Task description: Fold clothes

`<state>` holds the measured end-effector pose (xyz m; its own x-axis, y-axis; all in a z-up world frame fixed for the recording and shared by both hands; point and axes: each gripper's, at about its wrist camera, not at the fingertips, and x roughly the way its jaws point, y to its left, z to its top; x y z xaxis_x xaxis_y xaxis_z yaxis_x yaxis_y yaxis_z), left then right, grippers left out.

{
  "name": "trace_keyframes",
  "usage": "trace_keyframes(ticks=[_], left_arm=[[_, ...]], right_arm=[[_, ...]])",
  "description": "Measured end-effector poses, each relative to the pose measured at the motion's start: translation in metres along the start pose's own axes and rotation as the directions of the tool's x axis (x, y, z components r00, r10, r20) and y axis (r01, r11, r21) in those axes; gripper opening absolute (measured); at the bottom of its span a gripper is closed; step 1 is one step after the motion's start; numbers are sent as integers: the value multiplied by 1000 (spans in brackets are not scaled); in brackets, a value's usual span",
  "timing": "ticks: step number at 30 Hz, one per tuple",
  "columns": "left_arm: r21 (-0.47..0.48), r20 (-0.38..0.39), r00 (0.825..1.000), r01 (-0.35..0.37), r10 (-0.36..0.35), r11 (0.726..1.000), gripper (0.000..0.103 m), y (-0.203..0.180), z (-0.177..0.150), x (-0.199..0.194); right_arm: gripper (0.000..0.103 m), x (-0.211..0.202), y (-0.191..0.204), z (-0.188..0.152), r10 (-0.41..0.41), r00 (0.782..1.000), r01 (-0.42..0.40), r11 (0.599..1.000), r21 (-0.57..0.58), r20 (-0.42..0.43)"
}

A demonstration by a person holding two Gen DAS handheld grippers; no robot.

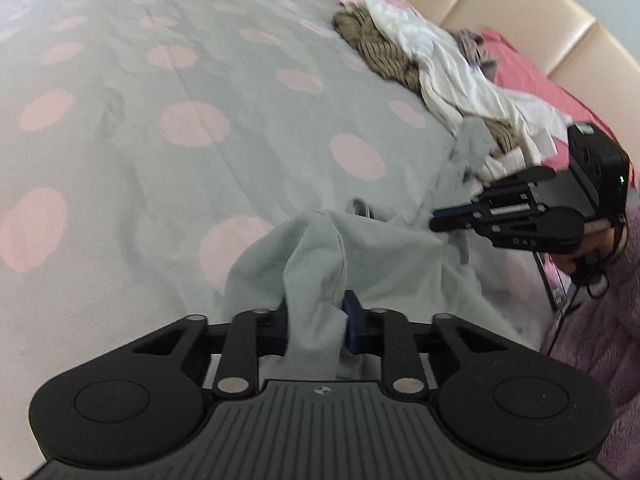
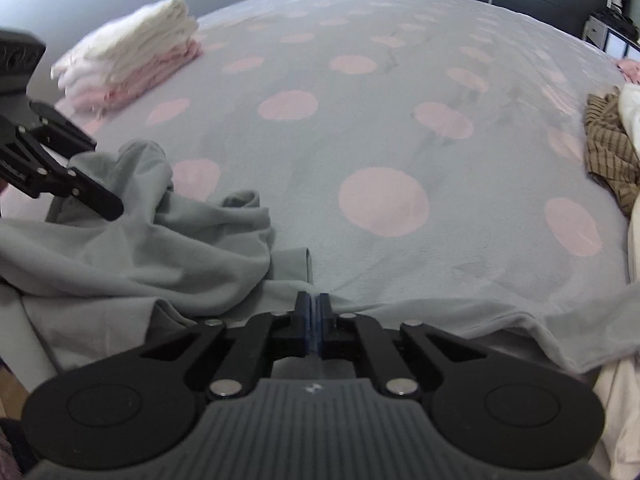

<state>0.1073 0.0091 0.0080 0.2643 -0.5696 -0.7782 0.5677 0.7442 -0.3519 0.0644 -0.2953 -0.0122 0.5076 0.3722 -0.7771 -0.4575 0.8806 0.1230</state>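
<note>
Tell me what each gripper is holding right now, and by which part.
Both hold the grey garment. The left gripper pinches a bunched fold of it; the right gripper is closed on a thin flat edge.

Grey and pink all over this one

Pale grey garment [image 2: 132, 248] bunched on a grey bedspread [image 1: 168, 80] dotted with big pink spots; beside the bedspread's far corner, a folded stack [image 2: 132, 60] runs white over pink; at its other edge, a brown striped cloth [image 2: 612, 152] beside white fabric [image 1: 448, 64]
</note>
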Motion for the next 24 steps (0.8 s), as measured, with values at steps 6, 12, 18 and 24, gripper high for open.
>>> trace_keyframes(ticks=[6,12,18,24], left_arm=[[-59,251,962,-91,103,994,14,-2,12,-66],[-119,493,847,-159,197,980,14,-1,20,-139],[-104,615,758,-195,217,975,14,-10,36,-191],[-130,568,787,-202,240,971,14,0,34,-185]], right_arm=[[2,-47,18,7,-126,980,130,991,-21,154],[2,-115,19,20,-316,887,317,947,51,336],[1,-198,-3,38,-485,754,477,868,139,442],[2,-241,-36,37,-642,653,585,764,272,401]])
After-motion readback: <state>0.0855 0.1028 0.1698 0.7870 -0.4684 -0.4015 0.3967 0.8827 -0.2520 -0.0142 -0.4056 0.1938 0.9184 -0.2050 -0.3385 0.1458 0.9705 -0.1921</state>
